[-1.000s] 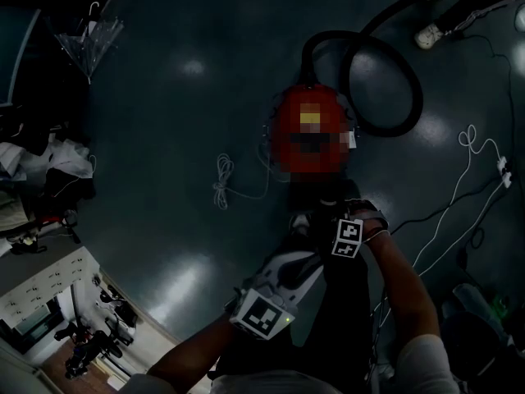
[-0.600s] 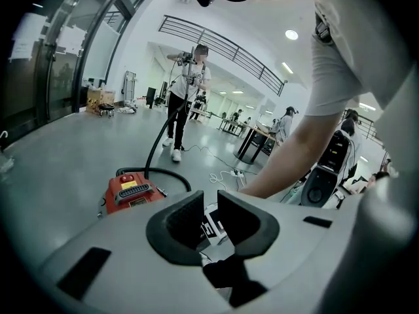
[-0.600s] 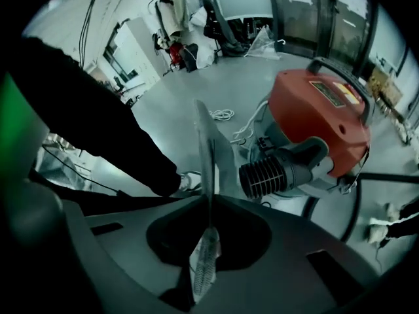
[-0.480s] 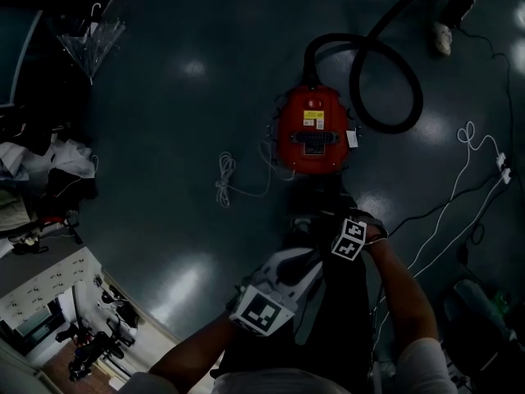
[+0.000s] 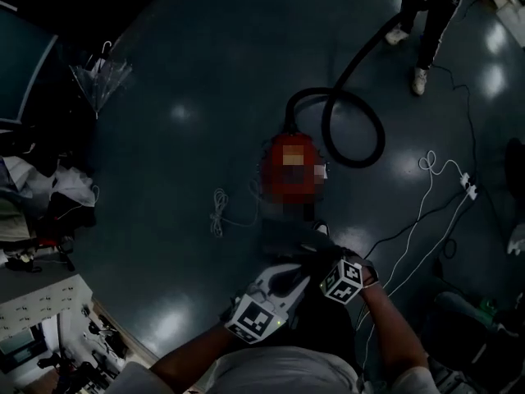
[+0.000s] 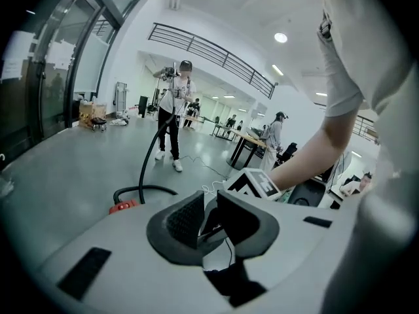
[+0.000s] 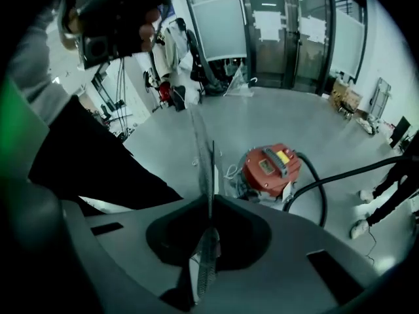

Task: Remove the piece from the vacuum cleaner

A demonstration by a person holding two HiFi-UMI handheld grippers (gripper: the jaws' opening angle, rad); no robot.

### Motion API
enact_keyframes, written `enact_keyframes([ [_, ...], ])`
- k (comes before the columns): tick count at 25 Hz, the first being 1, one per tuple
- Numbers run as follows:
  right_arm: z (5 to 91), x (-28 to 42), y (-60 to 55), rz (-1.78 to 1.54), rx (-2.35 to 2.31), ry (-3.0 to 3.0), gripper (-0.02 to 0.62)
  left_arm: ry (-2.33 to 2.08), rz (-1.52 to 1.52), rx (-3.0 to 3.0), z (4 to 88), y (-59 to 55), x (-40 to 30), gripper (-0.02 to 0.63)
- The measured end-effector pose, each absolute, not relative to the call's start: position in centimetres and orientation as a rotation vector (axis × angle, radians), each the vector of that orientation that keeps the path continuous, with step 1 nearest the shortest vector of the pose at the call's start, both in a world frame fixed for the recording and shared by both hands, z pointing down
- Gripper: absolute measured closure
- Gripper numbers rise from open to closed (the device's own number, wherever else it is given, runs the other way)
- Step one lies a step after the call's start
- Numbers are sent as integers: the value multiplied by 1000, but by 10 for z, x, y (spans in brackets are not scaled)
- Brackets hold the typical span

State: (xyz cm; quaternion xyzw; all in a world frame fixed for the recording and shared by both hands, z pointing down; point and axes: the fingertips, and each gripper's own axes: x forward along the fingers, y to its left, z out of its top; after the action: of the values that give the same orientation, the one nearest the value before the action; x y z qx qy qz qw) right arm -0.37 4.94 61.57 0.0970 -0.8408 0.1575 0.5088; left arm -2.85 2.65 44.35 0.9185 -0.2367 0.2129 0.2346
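**Red vacuum out on the floor, both hand-held grippers holding nothing**

Head view: the vacuum cleaner (image 5: 294, 171) sits on the glossy, dark floor (image 5: 180, 80), just beyond the person's arms and not touching them. It is a stubby red body with rounded corners, and a mosaic patch covers its middle. Its long axis runs near to far, with the hose end on the far side. The black hose (image 5: 358, 130) leaves that end, curls in one wide loop to the right, then runs off far right towards a standing person (image 5: 428, 11). A thin white cord (image 5: 220, 212) lies bunched on the floor just left of the body.

Left gripper view: the left hand-held gripper (image 6: 204, 208) has its dark, knurled pads a narrow slit apart with nothing between them. Past its grey housing only a sliver of the red body shows at the left. The hose rises from there to the person standing far off.

Right gripper view: the right hand-held gripper (image 7: 208, 149) has its mesh-patterned pads pressed flat together, gripping nothing. Beyond them to the right sits the vacuum, a domed red plastic shell. A grey panel and a yellow label are on top, and the hose curves away on its right.
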Motion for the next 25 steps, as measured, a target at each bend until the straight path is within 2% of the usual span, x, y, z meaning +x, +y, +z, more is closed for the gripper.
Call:
enact_keyframes([
  [5,485,-12,48,348,310,-2108,554,-652,551,2568,361,29,-26,545],
  [10,402,-19,66,278,313,-2147,555,-641,508,2620,302,39,-25,549],
  [17,356,-23,79,241,256,-2159,555,-604,455,2668,254,36,-29,549],
  [25,346,-27,77,235,265,-2157,555,-587,433,2708,246,27,-34,551],
])
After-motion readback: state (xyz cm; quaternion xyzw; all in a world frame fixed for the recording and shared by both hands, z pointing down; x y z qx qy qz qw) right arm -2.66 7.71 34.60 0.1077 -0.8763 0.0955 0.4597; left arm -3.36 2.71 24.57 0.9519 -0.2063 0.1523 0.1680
